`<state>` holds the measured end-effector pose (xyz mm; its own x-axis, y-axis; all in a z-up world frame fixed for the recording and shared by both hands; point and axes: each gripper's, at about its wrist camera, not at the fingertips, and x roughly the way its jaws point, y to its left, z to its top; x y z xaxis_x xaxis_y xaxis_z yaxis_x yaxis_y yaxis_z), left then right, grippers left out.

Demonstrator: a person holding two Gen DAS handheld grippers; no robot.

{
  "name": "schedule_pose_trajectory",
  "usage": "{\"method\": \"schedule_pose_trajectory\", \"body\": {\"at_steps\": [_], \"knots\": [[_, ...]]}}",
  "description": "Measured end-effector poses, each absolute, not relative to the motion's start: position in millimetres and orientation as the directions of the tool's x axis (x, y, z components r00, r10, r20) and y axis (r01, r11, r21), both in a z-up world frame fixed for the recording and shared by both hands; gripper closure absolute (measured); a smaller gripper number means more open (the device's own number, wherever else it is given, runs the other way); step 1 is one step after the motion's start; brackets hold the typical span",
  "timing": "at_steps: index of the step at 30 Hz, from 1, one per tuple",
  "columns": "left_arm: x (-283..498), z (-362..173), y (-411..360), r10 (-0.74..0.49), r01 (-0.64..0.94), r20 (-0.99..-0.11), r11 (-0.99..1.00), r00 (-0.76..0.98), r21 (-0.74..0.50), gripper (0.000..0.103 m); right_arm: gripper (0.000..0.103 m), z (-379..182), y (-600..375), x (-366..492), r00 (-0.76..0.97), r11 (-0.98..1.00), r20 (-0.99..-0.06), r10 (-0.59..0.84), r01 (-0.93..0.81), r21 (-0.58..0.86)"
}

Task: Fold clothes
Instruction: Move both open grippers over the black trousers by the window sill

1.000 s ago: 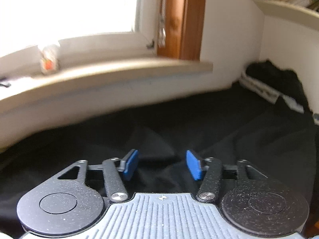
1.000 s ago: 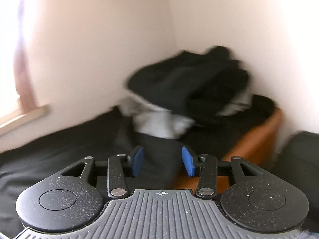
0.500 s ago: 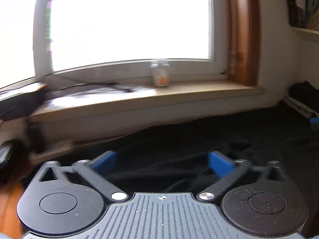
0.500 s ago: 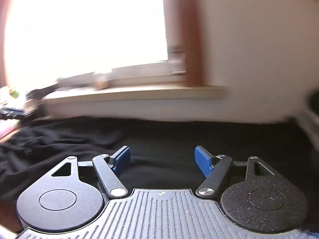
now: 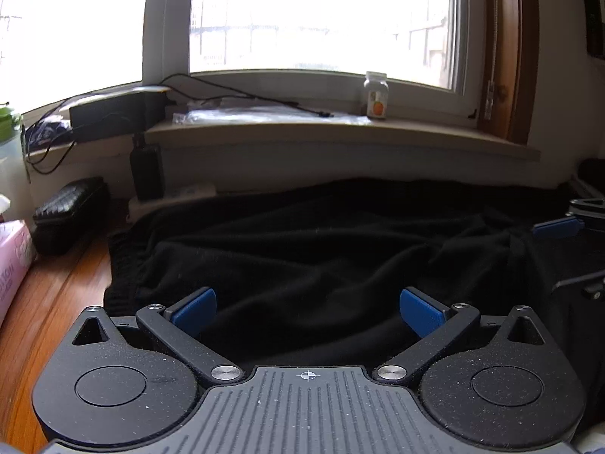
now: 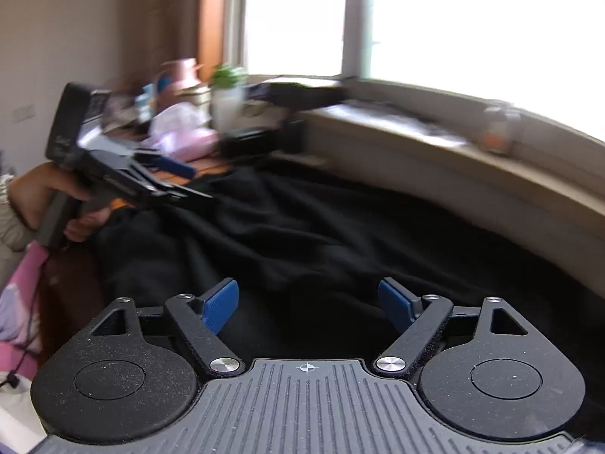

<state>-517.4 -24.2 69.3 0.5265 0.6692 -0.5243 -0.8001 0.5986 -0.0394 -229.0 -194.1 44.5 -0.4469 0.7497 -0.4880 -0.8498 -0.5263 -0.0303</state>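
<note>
A black knit garment [image 5: 302, 249] lies spread and rumpled on the wooden table below the window; it also fills the right wrist view [image 6: 340, 249]. My left gripper [image 5: 308, 312] is open and empty, low over the garment's near left part, close to its ribbed hem [image 5: 121, 265]. My right gripper [image 6: 308, 306] is open and empty, just above the garment. The left gripper shows in the right wrist view [image 6: 166, 174], held by a hand over the garment's left edge. A blue finger of the right gripper [image 5: 556, 227] shows at the right edge of the left wrist view.
A window sill [image 5: 340, 128] runs behind the table with a small bottle [image 5: 375, 94], cables and a black box [image 5: 109, 115]. A black case [image 5: 70, 204] and a pink box [image 5: 11, 257] stand at the left. A potted plant [image 6: 227, 94] and clutter sit far left.
Both grippers have swung left from the clothes pile in the corner towards the window and the spread garment. Both have opened wider. The left gripper has dropped closer to the garment.
</note>
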Motion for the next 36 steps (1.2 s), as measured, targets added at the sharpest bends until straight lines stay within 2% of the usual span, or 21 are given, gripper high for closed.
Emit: {"method": "schedule_pose_trajectory", "body": {"at_steps": [7, 22, 25, 29, 36], "knots": [[-514, 59, -28, 0.657, -0.802, -0.567, 0.598, 0.496, -0.009, 0.000, 0.021, 35, -186, -266, -0.492, -0.593, -0.529, 0.691, -0.805, -0.027], [-528, 55, -31, 0.657, -0.806, -0.573, 0.592, 0.489, -0.009, 0.000, 0.021, 33, -130, -293, -0.506, -0.613, -0.544, 0.669, -0.789, -0.019], [-543, 58, -30, 0.677, -0.826, -0.563, 0.564, 0.474, -0.017, 0.000, 0.022, 27, -105, -305, -0.509, -0.621, -0.562, 0.652, -0.784, -0.011], [-562, 60, -23, 0.693, -0.855, -0.573, 0.517, 0.438, -0.028, 0.000, 0.029, 15, -85, -319, -0.497, -0.632, -0.588, 0.639, -0.774, -0.033], [-559, 66, -22, 0.694, -0.854, -0.578, 0.521, 0.429, -0.008, 0.000, 0.029, 4, -80, -319, -0.507, -0.643, -0.599, 0.620, -0.766, -0.018]]}}
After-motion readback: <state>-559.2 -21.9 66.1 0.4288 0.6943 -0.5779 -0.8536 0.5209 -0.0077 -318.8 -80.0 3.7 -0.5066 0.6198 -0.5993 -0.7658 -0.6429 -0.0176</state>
